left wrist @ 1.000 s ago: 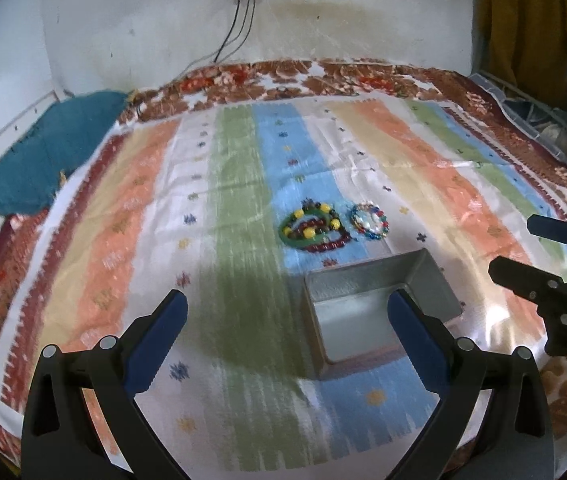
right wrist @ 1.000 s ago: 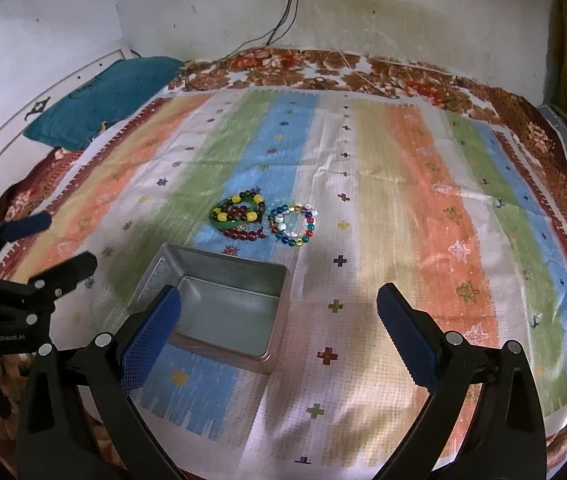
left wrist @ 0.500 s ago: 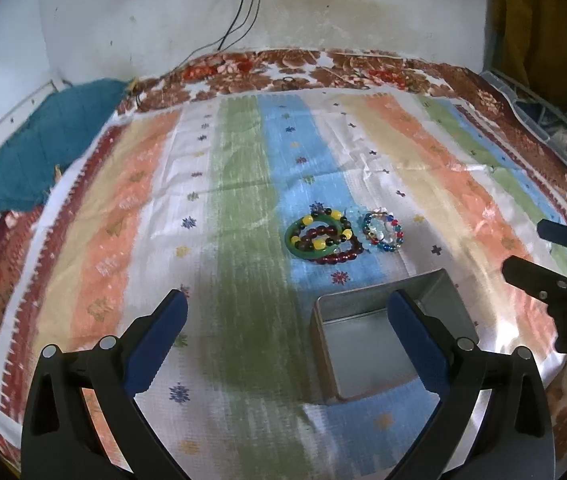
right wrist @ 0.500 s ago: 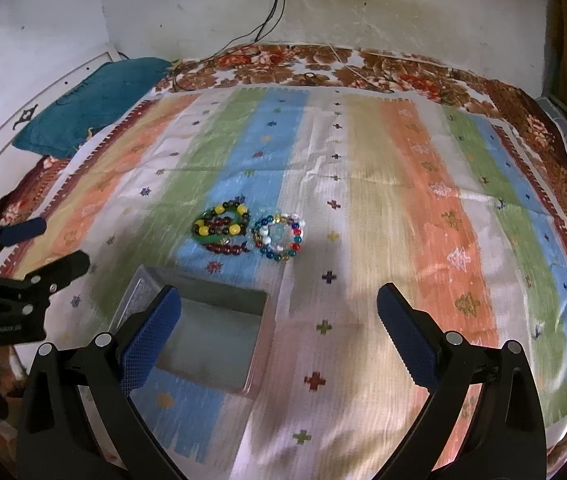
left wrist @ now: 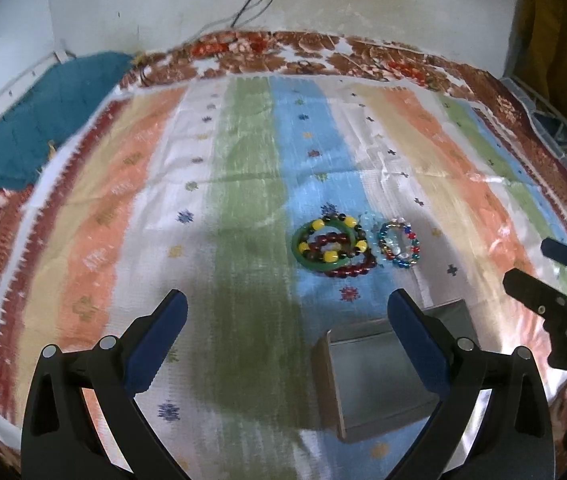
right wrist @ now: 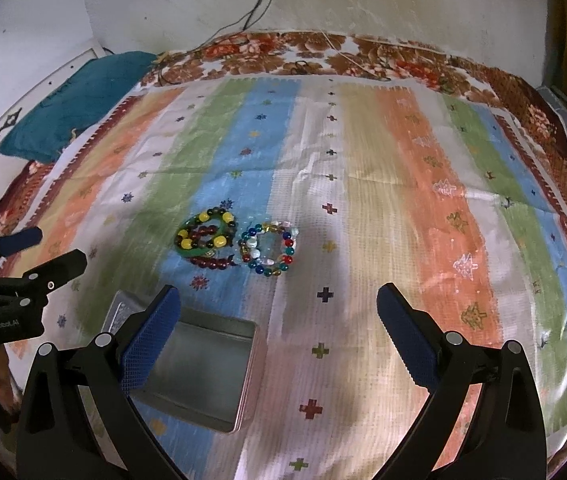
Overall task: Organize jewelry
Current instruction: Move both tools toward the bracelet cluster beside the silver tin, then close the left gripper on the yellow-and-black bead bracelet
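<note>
Both my grippers stood with fingers spread wide and nothing between them: the left gripper (left wrist: 287, 310) and the right gripper (right wrist: 279, 304), each hovering above the cloth (right wrist: 363, 200), pointing forward and down at it.

One cluster of bracelets lay on the blue stripe. I counted a green bangle (left wrist: 303, 256), a strand with yellow beads (left wrist: 329, 240) lying across it, and a dark red bead strand (left wrist: 349, 270) touching them; how many strands overlapped there I could not tell exactly. Just beside, on the right, sat a multicoloured bead bracelet (right wrist: 271, 250), with a pale blue strand (left wrist: 367, 224) at its edge.

One open tin (right wrist: 203, 372) sat nearer to me than the bracelets, apart from them, with nothing visible inside it.

One teal cushion (right wrist: 75, 100) lay at the far left corner. Cables (right wrist: 259, 4) hung down the wall behind.
</note>
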Demonstrator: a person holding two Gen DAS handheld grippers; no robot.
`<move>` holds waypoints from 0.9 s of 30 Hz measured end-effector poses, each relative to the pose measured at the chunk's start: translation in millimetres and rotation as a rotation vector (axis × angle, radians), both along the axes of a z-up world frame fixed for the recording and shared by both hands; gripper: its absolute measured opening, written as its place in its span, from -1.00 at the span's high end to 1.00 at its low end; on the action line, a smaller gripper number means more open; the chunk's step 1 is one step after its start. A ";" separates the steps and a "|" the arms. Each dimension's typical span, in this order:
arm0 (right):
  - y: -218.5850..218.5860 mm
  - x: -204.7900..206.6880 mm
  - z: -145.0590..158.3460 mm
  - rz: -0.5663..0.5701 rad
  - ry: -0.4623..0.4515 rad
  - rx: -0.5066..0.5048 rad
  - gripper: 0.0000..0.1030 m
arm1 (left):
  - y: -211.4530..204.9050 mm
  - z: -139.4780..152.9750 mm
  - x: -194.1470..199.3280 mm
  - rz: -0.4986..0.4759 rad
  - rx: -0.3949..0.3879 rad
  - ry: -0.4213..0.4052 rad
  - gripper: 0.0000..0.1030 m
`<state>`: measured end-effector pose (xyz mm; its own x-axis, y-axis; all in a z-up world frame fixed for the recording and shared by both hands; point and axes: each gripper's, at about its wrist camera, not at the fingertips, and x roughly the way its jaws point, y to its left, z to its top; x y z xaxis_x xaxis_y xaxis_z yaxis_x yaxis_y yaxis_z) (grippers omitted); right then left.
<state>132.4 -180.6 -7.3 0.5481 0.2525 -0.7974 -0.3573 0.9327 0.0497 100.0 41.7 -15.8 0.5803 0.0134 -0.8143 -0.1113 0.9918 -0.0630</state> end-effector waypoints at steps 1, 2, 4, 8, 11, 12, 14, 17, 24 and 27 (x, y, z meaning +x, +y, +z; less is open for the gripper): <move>-0.6 3.0 -0.7 -0.008 0.005 0.004 -0.93 | 0.2 -2.1 1.9 0.003 -0.007 0.008 -0.89; -0.6 4.6 -1.4 -0.011 0.007 0.007 -0.93 | 1.0 -4.6 4.8 0.007 -0.015 0.018 -0.89; 0.6 8.1 -3.7 -0.015 0.015 0.009 -0.93 | 1.8 -8.8 10.1 0.008 -0.028 0.033 -0.89; 4.7 14.6 -9.7 -0.008 0.032 -0.007 -0.93 | 7.0 -14.5 19.2 0.027 -0.055 0.049 -0.89; 4.5 18.2 -11.6 -0.006 0.043 0.003 -0.93 | 9.0 -18.1 26.7 0.038 -0.050 0.059 -0.89; 4.3 19.6 -12.1 -0.006 0.046 0.008 -0.93 | 9.2 -19.1 28.5 0.036 -0.053 0.062 -0.89; 4.3 22.1 -13.7 -0.009 0.049 0.003 -0.93 | 9.8 -22.1 33.0 0.038 -0.059 0.071 -0.89; 2.0 27.2 -13.9 -0.040 0.041 -0.006 -0.93 | 9.7 -24.7 39.3 0.043 -0.065 0.085 -0.89; 6.5 39.1 -20.9 -0.045 0.052 -0.035 -0.93 | 9.2 -28.0 53.5 0.065 -0.067 0.103 -0.89; 7.1 44.4 -25.7 -0.049 0.064 -0.044 -0.93 | 6.6 -37.5 62.9 0.053 -0.091 0.141 -0.89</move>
<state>176.8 -173.5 -33.0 0.5061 0.1904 -0.8412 -0.3085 0.9508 0.0296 162.9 48.3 -53.2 0.4609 -0.0363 -0.8867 -0.1770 0.9753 -0.1320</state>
